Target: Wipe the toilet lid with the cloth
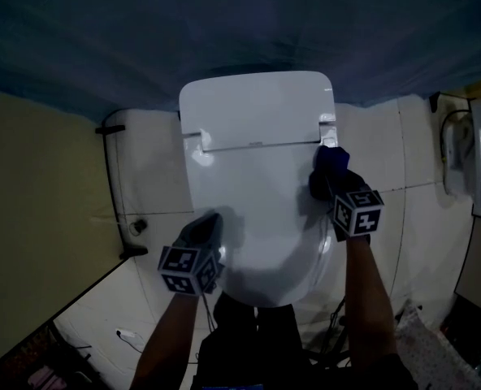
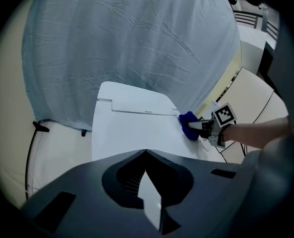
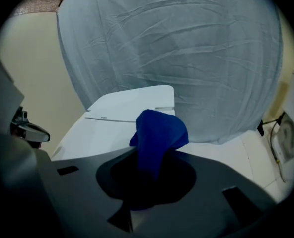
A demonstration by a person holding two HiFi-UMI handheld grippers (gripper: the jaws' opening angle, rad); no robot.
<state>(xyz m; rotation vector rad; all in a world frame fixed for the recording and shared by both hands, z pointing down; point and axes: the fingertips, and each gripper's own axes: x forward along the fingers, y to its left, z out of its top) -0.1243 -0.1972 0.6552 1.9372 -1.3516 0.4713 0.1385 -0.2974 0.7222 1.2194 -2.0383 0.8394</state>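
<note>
I find no word, brand or number anywhere that I can read. The toilet lid [image 1: 257,193] carries one tiny dark mark [image 1: 255,145] on the strip by its hinge, and it also shows in my left gripper view, but it is too small to make out. The marker cube [image 1: 190,268] on my left gripper [image 1: 207,221] and the marker cube [image 1: 357,210] on my right gripper [image 1: 328,175] bear only black-and-white square patterns, no letters or digits.

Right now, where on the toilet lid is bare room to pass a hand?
The white plastic toilet lid is bare across its middle, between left gripper and right gripper. Crowded at its right rear edge: the blue cloth.
</note>
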